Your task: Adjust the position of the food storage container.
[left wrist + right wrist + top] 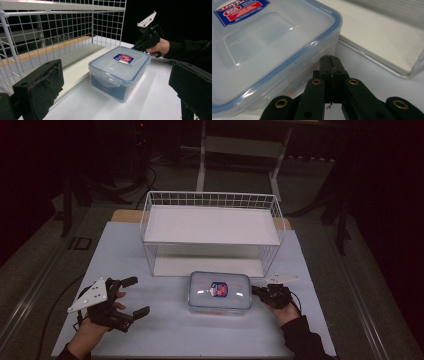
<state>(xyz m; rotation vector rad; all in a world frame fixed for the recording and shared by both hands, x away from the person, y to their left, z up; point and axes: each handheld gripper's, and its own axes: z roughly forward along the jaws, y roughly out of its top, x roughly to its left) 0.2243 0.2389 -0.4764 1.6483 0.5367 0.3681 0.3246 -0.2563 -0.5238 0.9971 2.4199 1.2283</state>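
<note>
Right gripper (331, 60): jaws pressed together with nothing between them, tips at the short right-hand wall of the container, just under the lid's blue rim.
Container (219, 291): a clear plastic box with a snap-on lid and a red-and-blue label, lying flat on the pale tabletop (200, 335) just in front of the wire shelf rack (212, 227), between the two grippers.
Left gripper (120, 305): jaws spread wide and empty, resting well to the left of the box, pointed towards it.
Step in hand: judged to be a nudge or a latch press at the box's right end with closed tips.
Doing it well: the tips should meet the wall squarely below the rim, not ride up over the lid.
Bracing: the left gripper would do well to steady the far end so the box does not slide.
Risk: an off-centre push would likely spin the box towards the rack's lower shelf (207, 266).
</note>
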